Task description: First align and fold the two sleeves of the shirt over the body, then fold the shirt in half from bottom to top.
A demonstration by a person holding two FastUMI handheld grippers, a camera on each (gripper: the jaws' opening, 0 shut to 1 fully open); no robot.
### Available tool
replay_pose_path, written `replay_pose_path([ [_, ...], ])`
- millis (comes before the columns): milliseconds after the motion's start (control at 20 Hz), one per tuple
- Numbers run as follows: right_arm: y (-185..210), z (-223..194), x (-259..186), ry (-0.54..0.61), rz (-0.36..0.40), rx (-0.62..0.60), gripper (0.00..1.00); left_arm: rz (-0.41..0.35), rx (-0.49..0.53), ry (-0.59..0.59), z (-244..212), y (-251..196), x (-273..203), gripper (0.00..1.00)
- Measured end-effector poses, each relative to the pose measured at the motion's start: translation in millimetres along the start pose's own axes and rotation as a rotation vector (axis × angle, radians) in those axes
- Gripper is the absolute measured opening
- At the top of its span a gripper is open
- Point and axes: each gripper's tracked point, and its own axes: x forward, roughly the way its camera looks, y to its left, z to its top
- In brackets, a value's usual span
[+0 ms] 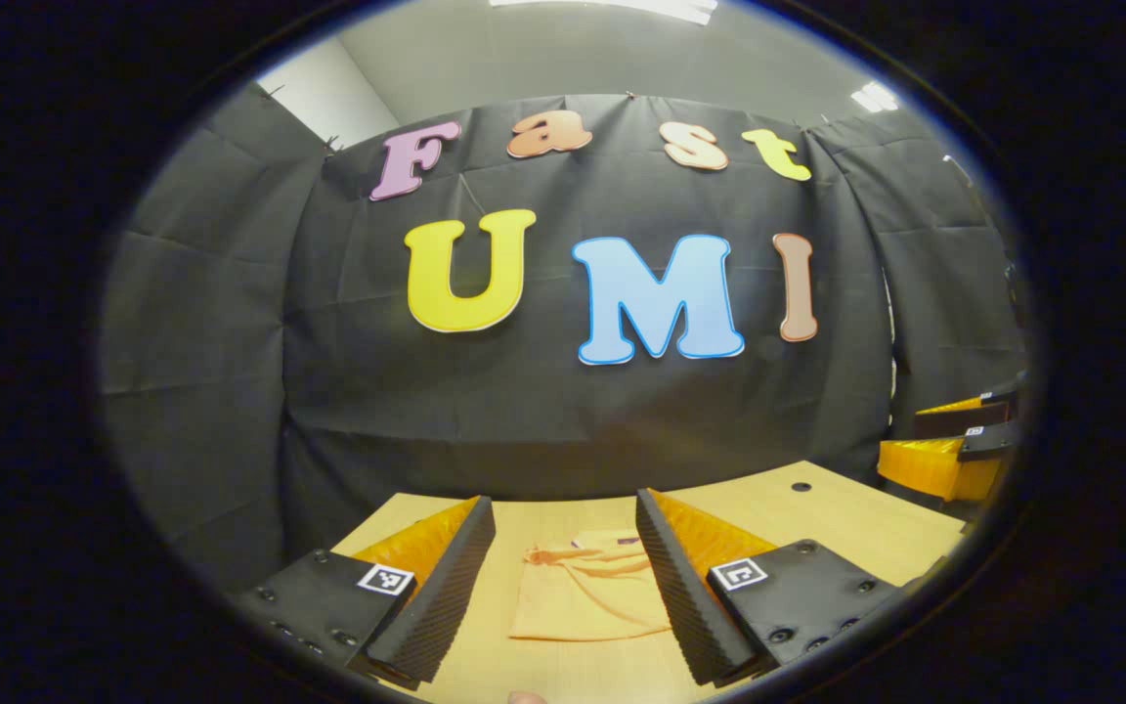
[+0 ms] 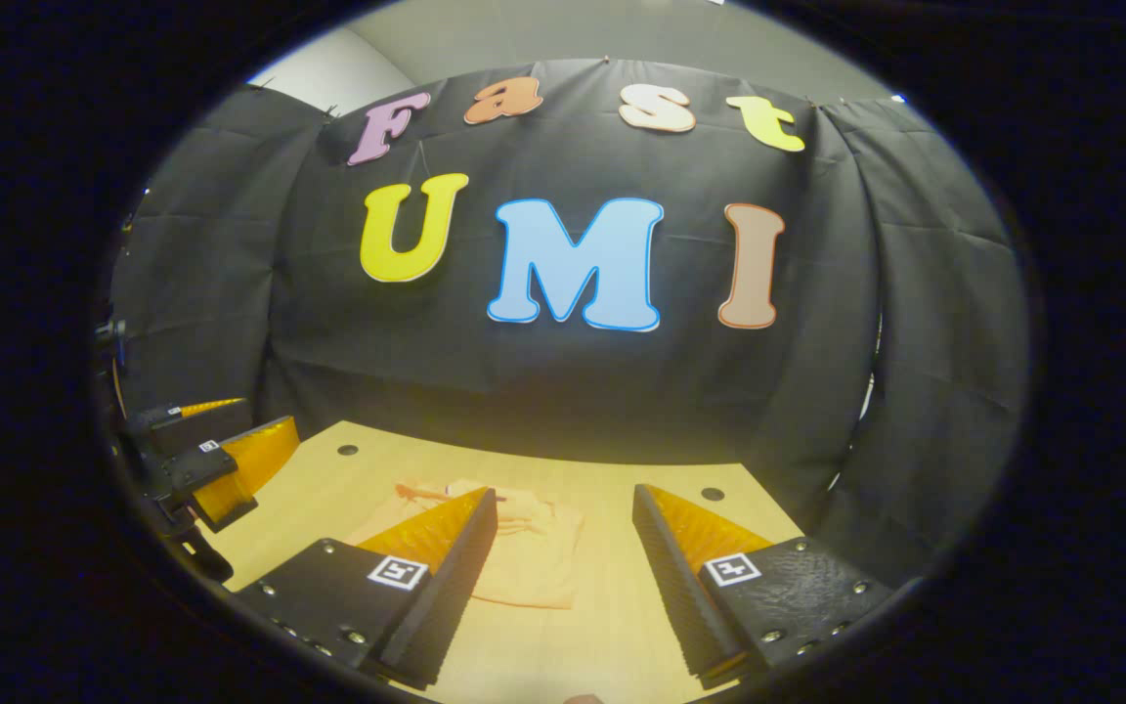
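Observation:
A pale orange shirt lies folded into a small rectangle on the wooden table. My left gripper hangs open above it, the shirt showing between its fingers. In the right gripper view the shirt lies at the left, partly behind my left finger. My right gripper is open with nothing held, over the table beside the shirt's right edge. The right gripper shows at the right edge of the left gripper view, and the left gripper at the left edge of the right gripper view.
The black cloth wall rises just behind the table's far edge. Small round holes mark the tabletop near that edge, with two in the right gripper view.

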Motion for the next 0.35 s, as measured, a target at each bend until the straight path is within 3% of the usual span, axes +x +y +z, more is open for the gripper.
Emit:
replay_pose_path([
  [350,4.2,8.6,-7.0,-0.021,-0.01,-0.016,0.88,-0.024,-0.024,0.001,-3.0,9.6,2.7,0.94],
])
